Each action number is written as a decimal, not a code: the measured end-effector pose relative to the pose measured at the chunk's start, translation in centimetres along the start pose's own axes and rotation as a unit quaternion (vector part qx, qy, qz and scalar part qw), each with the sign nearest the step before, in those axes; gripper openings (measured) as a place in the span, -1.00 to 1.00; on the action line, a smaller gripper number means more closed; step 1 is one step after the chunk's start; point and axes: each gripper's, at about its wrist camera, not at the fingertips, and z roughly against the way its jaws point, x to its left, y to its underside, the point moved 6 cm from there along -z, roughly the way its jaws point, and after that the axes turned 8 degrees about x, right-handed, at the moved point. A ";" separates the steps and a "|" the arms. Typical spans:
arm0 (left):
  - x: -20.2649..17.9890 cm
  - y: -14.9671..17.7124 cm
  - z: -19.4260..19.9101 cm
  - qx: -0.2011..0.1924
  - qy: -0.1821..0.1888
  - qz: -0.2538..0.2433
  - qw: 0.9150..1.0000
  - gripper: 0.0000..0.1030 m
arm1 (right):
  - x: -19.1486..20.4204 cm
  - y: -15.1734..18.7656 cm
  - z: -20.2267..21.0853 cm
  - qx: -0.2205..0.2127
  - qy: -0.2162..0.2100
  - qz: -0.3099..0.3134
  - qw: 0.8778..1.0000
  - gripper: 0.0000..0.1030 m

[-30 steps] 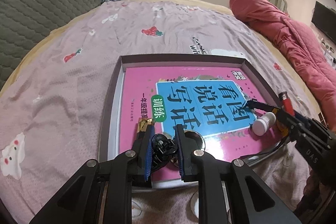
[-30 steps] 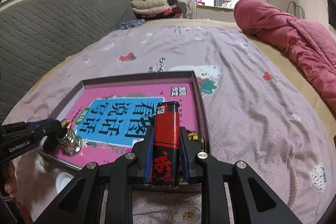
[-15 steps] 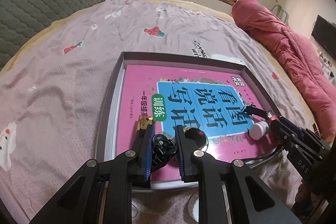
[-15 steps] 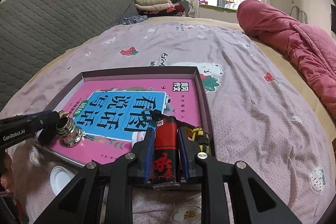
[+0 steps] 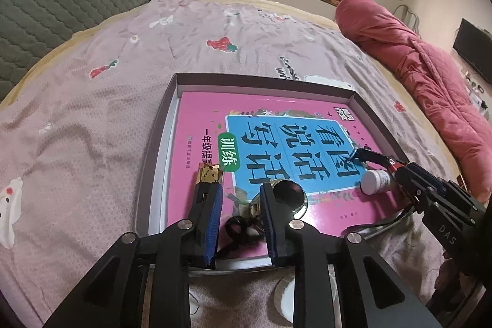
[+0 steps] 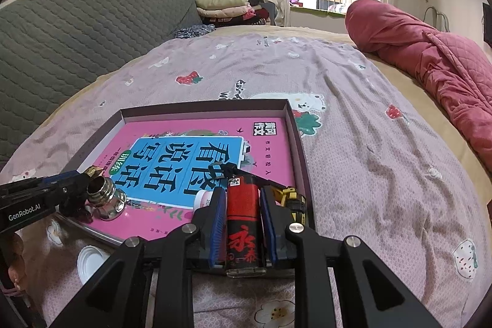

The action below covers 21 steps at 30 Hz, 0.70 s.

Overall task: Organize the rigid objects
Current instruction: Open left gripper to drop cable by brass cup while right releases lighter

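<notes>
At the box's (image 5: 156, 143) near-left corner the left gripper (image 5: 241, 199) is opening, its jaws spreading off a black clip (image 5: 238, 228) now lying on the book (image 5: 203, 119). A gold piece (image 5: 209, 174), metal cap (image 5: 287, 195) and white bottle (image 5: 376, 181) already sit inside. At the near-right corner, the right gripper (image 6: 240, 211) clamps the lighter (image 6: 243, 220), long axis pointing away, not yet released.

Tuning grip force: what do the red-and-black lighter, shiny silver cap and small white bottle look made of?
Red-and-black lighter: glossy plastic, printed, apparently.
Shiny silver cap: polished metal or plated plastic; mirror reflections, threaded neck.
Small white bottle: matte plastic, likely, with a paper-looking label.
</notes>
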 end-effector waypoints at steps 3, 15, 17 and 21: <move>0.0 0.0 0.1 -0.001 -0.001 0.001 1.000 -0.44 | 0.1 0.1 0.3 -0.004 -0.001 0.003 1.000 -0.55; 0.1 -0.2 2.5 -0.018 0.001 0.010 1.000 -0.08 | 0.5 -0.1 2.1 -0.027 -0.006 0.008 1.000 -0.20; 0.0 -0.2 2.8 -0.019 0.000 0.010 1.000 -0.05 | 0.5 -0.1 2.3 -0.029 -0.007 0.007 1.000 -0.20; 0.0 0.0 3.5 -0.019 -0.001 0.009 1.000 0.07 | 0.8 -0.1 3.1 -0.040 -0.003 0.014 0.999 -0.06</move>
